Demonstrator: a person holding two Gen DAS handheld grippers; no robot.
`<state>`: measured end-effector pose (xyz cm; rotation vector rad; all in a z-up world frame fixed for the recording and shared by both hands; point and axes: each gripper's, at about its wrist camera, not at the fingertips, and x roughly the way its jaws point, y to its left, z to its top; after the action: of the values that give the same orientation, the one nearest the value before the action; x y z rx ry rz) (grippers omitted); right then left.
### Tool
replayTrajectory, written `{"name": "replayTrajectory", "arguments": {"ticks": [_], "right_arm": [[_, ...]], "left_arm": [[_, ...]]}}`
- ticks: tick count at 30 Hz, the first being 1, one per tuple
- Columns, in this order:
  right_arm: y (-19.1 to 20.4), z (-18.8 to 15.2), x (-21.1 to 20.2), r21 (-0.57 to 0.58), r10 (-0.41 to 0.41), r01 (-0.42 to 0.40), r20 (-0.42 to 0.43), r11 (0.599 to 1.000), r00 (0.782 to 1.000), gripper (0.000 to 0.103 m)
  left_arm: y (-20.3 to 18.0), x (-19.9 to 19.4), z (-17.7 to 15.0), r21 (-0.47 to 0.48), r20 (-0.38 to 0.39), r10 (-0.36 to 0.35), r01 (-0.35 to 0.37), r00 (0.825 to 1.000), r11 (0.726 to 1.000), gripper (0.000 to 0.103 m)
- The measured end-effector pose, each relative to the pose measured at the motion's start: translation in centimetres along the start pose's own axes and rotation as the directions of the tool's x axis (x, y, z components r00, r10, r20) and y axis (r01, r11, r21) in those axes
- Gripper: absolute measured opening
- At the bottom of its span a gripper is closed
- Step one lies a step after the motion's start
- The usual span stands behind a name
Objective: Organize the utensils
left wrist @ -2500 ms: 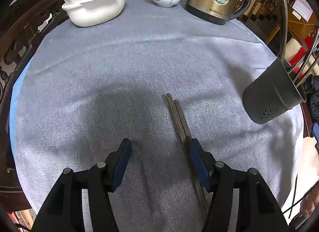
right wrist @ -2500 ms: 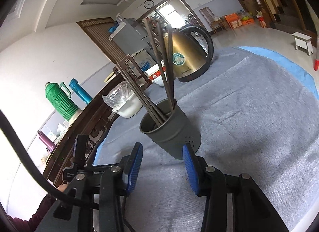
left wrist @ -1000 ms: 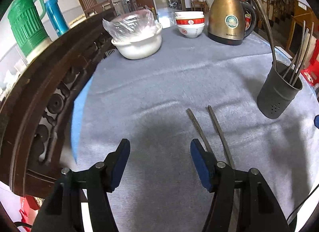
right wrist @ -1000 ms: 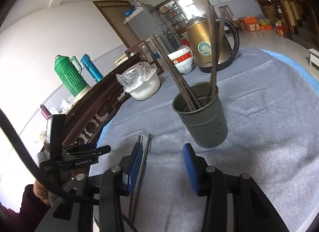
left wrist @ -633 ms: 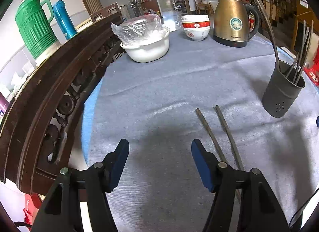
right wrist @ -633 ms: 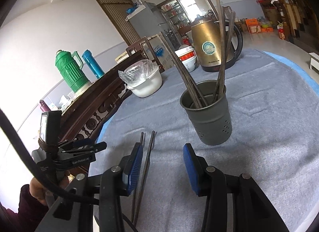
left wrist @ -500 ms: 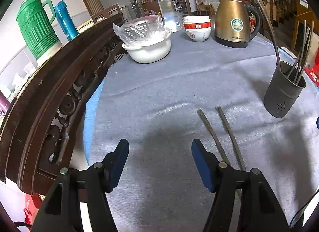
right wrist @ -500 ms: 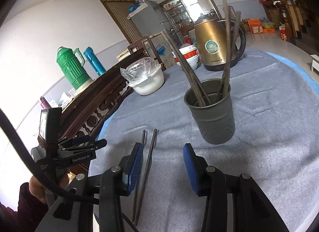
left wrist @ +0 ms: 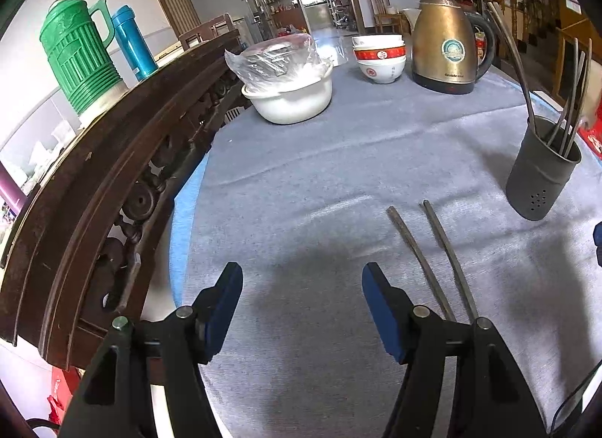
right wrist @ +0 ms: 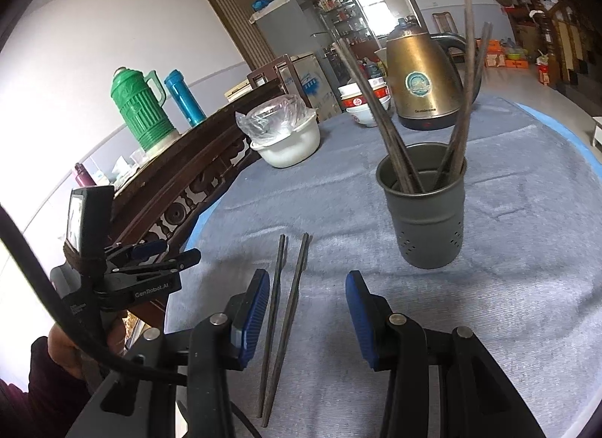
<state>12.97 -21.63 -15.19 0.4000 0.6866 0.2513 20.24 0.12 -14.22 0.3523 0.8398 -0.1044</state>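
Dark chopsticks (right wrist: pixel 288 298) lie loose on the tabletop (right wrist: pixel 526 250) near the holder (right wrist: pixel 429 212); both my jaws gape empty. Next, my right gripper (right wrist: pixel 306 310) should clamp them.

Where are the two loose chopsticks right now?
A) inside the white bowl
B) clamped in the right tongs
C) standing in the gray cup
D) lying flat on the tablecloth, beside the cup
D: the two chopsticks lie side by side on the tablecloth, apart from the gray cup, and the right tongs are open, gripping nothing.
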Motion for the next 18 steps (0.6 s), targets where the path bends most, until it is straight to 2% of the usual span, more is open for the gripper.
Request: {"name": "replayTrajectory", "arguments": {"ticks": [18], "right_arm": [[1.6, -0.3, 1.4, -0.027, 0.0, -0.001, -0.04, 1.0, 0.999, 0.046]], "left_arm": [[1.1, 0.4, -0.4, -0.02, -0.007, 0.009, -0.009, 1.0, 1.0, 0.067]]}}
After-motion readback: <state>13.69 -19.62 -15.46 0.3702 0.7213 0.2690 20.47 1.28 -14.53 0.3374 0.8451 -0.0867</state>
